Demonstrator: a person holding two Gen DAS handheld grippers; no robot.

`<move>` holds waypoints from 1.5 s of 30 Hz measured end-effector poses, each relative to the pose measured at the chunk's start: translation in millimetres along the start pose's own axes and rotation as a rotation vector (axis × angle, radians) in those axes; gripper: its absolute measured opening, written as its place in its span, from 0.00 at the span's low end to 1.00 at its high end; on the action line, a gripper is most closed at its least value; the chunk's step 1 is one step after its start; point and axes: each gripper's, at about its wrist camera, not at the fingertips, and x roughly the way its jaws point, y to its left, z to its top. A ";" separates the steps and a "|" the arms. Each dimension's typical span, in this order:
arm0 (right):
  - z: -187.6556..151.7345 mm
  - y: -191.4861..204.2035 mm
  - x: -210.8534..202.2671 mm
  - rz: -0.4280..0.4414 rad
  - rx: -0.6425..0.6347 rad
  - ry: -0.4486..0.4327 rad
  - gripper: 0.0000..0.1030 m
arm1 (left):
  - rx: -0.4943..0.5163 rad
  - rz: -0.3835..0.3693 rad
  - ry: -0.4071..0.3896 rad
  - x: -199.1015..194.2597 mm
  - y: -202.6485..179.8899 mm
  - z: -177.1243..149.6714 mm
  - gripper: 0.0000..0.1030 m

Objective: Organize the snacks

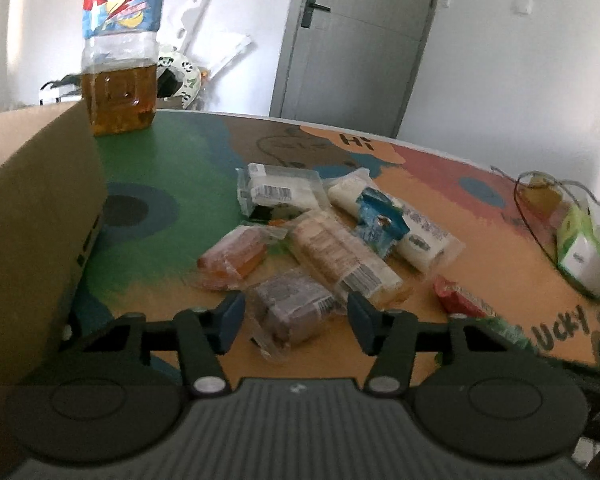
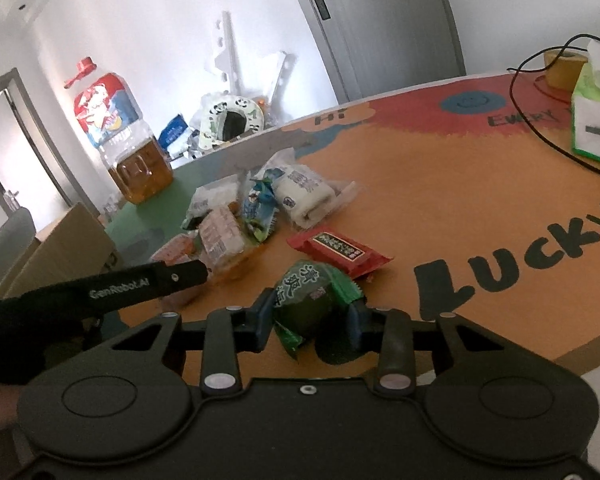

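The right gripper (image 2: pixel 310 322) has its jaws clamped on the crinkly green foil snack packet (image 2: pixel 312 308), just off the colourful printed worktop (image 2: pixel 460 208). The left gripper (image 1: pixel 296 322), jaws released, straddles the purple clear-wrapped cake (image 1: pixel 290 310), long axis pointing away. The brown cardboard box (image 1: pixel 32 240) stands close on the left, path clear.
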 end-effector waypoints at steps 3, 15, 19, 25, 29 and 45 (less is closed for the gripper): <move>0.4 -1.1 -4.5 0.003 -0.001 -0.011 0.36 | 0.013 0.003 0.011 -5.8 -0.9 -1.2 0.32; -1.1 17.0 -10.7 0.012 -0.019 -0.023 0.36 | -0.020 -0.065 0.011 -31.9 13.1 -4.0 0.00; -0.7 22.6 -12.8 0.018 -0.024 -0.028 0.36 | -0.039 -0.088 -0.003 -43.3 18.3 -3.2 0.00; 1.0 29.8 -17.5 0.022 -0.026 -0.042 0.36 | -0.056 -0.125 -0.051 -68.5 23.5 1.8 0.00; 4.7 35.8 -23.6 0.030 -0.031 -0.062 0.36 | -0.055 -0.142 -0.083 -85.1 24.0 8.2 0.00; 23.3 65.9 -29.7 0.101 -0.064 -0.119 0.36 | -0.036 -0.141 -0.139 -114.9 31.1 28.2 0.01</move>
